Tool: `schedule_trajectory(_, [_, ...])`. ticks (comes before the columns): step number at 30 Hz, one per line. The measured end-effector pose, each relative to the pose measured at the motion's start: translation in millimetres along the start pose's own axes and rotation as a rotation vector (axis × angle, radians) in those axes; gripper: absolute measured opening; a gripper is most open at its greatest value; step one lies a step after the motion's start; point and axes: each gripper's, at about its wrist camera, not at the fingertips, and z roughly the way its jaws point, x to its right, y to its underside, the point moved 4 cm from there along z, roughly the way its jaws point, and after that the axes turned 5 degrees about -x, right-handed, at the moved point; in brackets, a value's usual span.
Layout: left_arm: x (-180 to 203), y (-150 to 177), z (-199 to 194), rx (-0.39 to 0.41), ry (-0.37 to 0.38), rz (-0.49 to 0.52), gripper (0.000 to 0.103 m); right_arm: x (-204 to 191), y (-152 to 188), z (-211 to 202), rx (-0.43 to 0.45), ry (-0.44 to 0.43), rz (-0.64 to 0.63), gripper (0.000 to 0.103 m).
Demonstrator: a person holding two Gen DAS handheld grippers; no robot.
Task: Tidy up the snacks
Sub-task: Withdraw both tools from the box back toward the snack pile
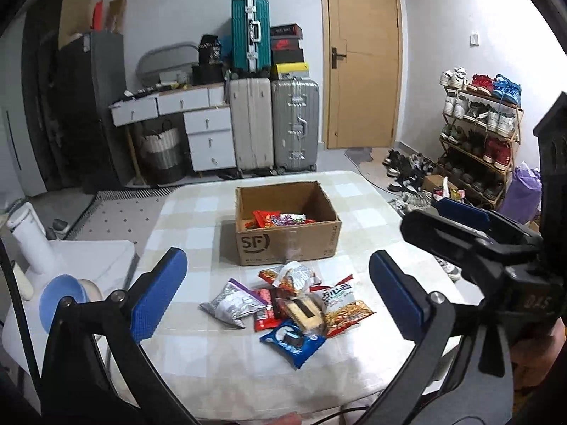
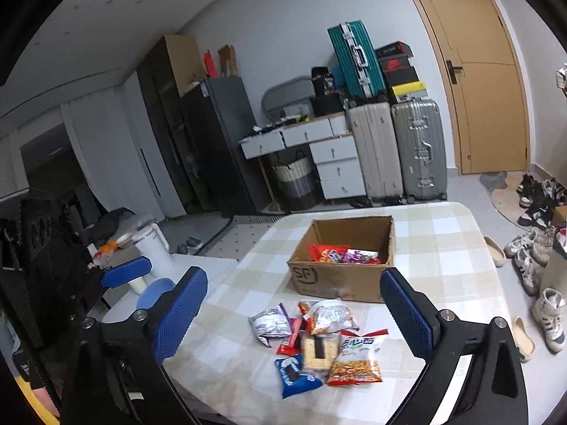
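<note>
An open cardboard box [image 1: 287, 244] marked SF stands mid-table with a few red and purple snack packs inside; it also shows in the right wrist view [image 2: 336, 279]. In front of it lies a pile of snack packs [image 1: 290, 301] [image 2: 319, 343]: a silver bag [image 1: 230, 304], a blue cookie pack [image 1: 292, 341] [image 2: 296, 375], an orange noodle pack [image 2: 356, 366] and others. My left gripper [image 1: 280, 297] is open and empty, above the pile. My right gripper [image 2: 294, 322] is open and empty, also above the pile; it shows at the right of the left wrist view [image 1: 460, 219].
The table has a checked cloth [image 1: 219, 354]. A white stool with a white bottle [image 1: 28, 241] and a blue round object [image 1: 62, 301] stands to the left. Suitcases [image 1: 273, 124], drawers, a door and a shoe rack [image 1: 482, 134] line the far side.
</note>
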Motion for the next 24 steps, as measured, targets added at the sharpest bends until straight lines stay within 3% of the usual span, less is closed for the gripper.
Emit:
schedule_trajectory(8, [-9,22,0,0.026,-0.033,-0.003,0.103,3,20,18,0.026,-0.037,0.001,0.102])
schedule_trajectory(14, [-19,19,51,-0.008,-0.028,-0.034,0.103,22,26,55,0.000,-0.053,0.045,0.102])
schedule_trajectory(24, [-45,40,165,-0.087,-0.007,-0.123,0.103,64,52,118,-0.080,0.008,0.049,0.102])
